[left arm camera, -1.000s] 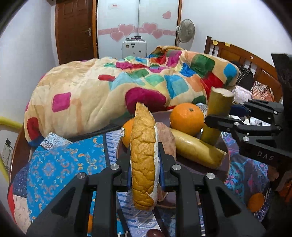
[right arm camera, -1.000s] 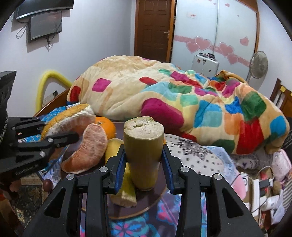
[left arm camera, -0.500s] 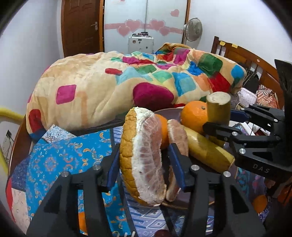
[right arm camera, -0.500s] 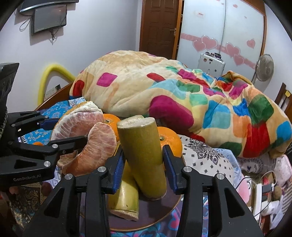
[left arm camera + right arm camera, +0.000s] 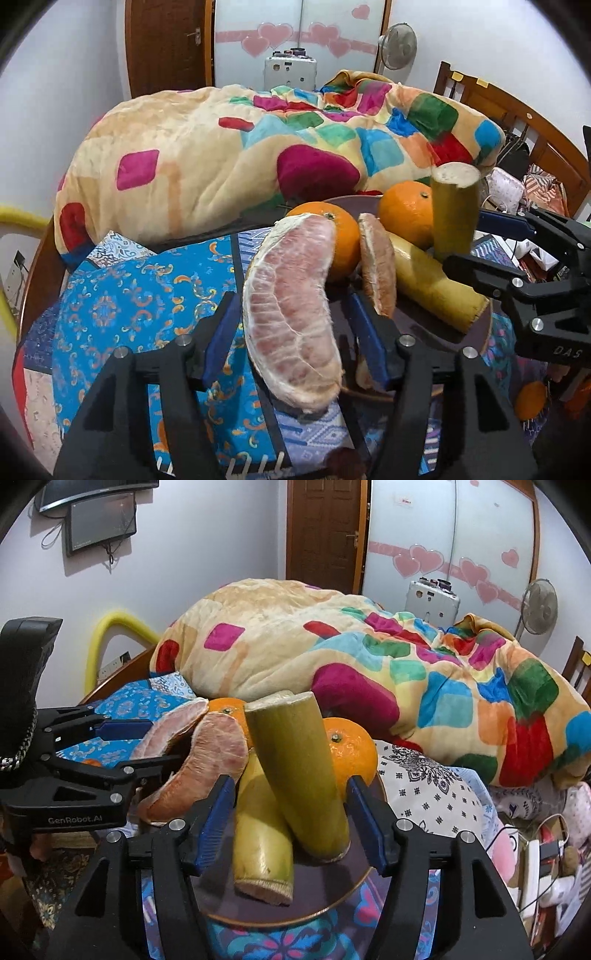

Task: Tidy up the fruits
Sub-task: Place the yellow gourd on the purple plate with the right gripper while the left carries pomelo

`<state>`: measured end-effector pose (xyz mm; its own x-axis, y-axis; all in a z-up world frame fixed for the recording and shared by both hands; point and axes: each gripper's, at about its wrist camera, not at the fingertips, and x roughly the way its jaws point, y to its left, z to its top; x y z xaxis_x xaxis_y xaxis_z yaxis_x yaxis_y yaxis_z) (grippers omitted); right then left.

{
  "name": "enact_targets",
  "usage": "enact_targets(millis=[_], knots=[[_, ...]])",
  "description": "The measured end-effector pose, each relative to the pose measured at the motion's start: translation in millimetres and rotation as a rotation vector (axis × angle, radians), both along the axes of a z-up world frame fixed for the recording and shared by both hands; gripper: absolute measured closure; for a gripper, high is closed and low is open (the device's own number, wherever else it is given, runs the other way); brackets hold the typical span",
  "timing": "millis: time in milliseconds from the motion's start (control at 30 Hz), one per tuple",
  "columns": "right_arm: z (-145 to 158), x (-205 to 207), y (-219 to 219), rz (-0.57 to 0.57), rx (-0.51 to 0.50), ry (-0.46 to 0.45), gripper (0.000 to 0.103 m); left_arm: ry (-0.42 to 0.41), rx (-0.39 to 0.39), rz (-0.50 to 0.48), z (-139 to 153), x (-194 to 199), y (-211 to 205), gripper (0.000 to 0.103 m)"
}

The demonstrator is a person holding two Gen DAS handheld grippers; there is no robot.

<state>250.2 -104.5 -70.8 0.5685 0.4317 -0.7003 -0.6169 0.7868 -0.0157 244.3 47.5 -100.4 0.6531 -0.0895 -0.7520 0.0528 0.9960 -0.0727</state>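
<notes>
A dark round plate holds two oranges, two pomelo segments and two sugarcane pieces. My left gripper is open around a large pink pomelo segment that leans on the plate's left edge. A second pomelo segment stands beside it. My right gripper is open around an upright, tilted sugarcane piece that rests on the plate against a lying sugarcane piece. The right gripper also shows in the left wrist view.
The plate sits on a blue patterned cloth over a round table. A big patchwork quilt lies behind. Another orange sits low at the right. Wooden chairs stand at the back right.
Both grippers have opened. The pomelo segment has turned flesh-side up and settled on the plate edge. The sugarcane piece has tilted and now rests on the plate.
</notes>
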Motion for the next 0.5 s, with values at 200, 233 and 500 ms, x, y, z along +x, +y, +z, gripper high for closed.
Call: enact_targets(millis=[200, 233, 500], knots=[[7.1, -12.1, -8.9, -0.006, 0.021, -0.003, 0.043, 0.003, 0.015, -0.032, 2.9, -7.9, -3.6, 0.040], [7.4, -13.5, -9.7, -0.010, 0.018, -0.011, 0.043, 0.020, 0.016, -0.036, 1.3, -6.2, -3.1, 0.040], [12.6, -23.9, -21.4, -0.012, 0.044, -0.028, 0.043, 0.009, 0.016, 0.024, 3.3, -5.0, 16.5, 0.040]])
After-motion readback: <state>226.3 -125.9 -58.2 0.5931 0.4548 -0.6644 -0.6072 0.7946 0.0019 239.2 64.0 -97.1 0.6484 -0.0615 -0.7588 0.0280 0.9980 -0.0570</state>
